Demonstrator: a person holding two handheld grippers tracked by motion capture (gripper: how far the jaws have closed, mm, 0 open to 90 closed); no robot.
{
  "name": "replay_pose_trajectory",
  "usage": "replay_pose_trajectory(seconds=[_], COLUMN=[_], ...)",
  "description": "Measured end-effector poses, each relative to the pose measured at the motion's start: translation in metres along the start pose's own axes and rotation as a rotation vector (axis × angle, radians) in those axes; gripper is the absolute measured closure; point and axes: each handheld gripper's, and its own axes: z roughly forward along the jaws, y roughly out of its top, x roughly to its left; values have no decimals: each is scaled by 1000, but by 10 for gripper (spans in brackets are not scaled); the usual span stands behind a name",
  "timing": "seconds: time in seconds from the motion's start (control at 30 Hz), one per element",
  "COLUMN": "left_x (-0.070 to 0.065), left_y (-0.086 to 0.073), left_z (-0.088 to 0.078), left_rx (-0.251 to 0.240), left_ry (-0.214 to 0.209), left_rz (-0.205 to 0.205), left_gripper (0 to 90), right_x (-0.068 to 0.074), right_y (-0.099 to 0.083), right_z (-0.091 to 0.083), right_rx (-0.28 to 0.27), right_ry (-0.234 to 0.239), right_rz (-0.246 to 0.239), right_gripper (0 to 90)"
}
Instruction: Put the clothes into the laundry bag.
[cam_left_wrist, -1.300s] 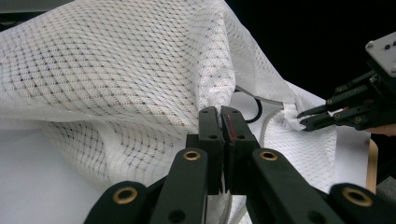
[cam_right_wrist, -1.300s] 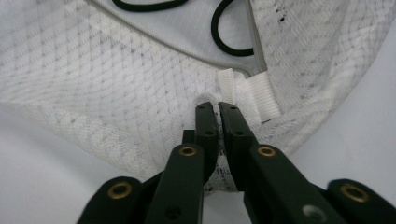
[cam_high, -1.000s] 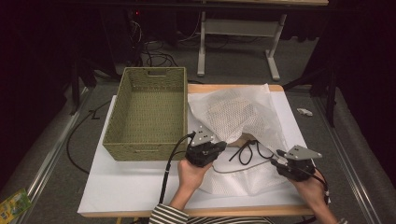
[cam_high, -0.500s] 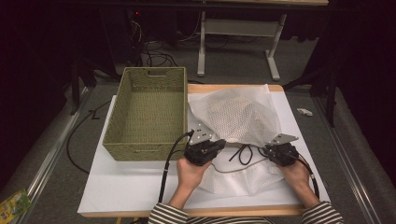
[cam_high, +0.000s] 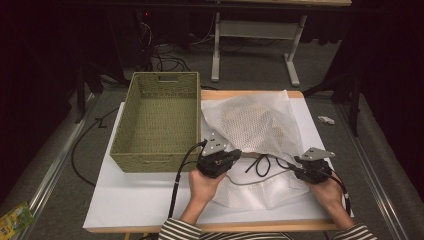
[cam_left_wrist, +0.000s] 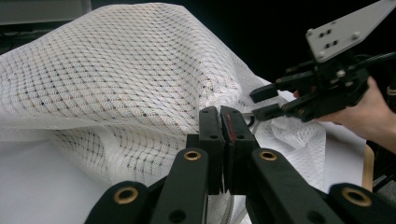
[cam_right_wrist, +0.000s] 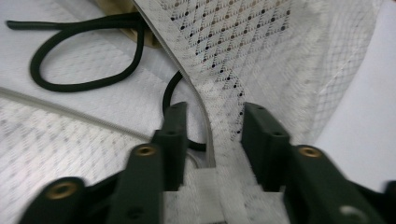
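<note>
A white mesh laundry bag (cam_high: 257, 125) lies spread over the right half of the white-covered desk (cam_high: 145, 200), just beside a woven olive-green rectangular basket (cam_high: 160, 122) that stands on the desk's left half. The bag's upper layer is lifted and billows up over its lower layer, which lies flat on the desk nearer the person.

The left claw (cam_high: 231, 153) sits at the bag's near left edge, close to the basket's front corner. In the left gripper view its jaws are clenched together, with the mesh bag (cam_left_wrist: 121, 79) rising right behind them; whether a fold of mesh is pinched there cannot be told.

The right claw (cam_high: 294, 167) is at the bag's near right edge. In the right gripper view its jaws stand apart, having just been opening, and the bag's hemmed edge (cam_right_wrist: 205, 112) runs up between them without being pressed. A black drawstring cord (cam_right_wrist: 84, 51) loops on the flat mesh just beyond that claw, between the two claws in the high view.
</note>
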Motion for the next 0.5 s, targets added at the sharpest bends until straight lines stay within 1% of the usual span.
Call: replay_pose_trajectory(seconds=[0.1, 0.13, 0.23, 0.27, 0.3, 0.33, 0.4, 0.43, 0.5], left_x=[0, 1, 3, 3, 2, 2, 0, 0, 0], left_y=[0, 1, 3, 4, 5, 6, 9, 10, 11], left_z=[-2, -3, -6, -6, -6, -7, -7, -7, -8], left_rx=[-6, -10, -32, -34, -38, -40, -44, -45, -49], left_ry=[3, 0, -4, -4, -5, -7, -8, -8, -6], left_rz=[-5, -9, -23, -23, -21, -17, -13, -9, -6], left_gripper=[881, 882, 884, 885, 886, 885, 886, 887, 886], right_x=[1, 1, -1, -1, -1, -1, -2, -2, -2], right_y=[3, 4, 7, 8, 8, 9, 9, 9, 11], right_z=[12, 16, 24, 27, 28, 28, 29, 28, 28], right_rx=[20, 31, 29, 41, 37, 35, 36, 42, 55], right_ry=[13, 18, 39, 43, 46, 62, 84, 88, 91], right_rz=[8, 18, 39, 37, 43, 45, 60, 58, 38], right_gripper=[512, 499, 507, 516, 535, 557, 627, 659, 742])
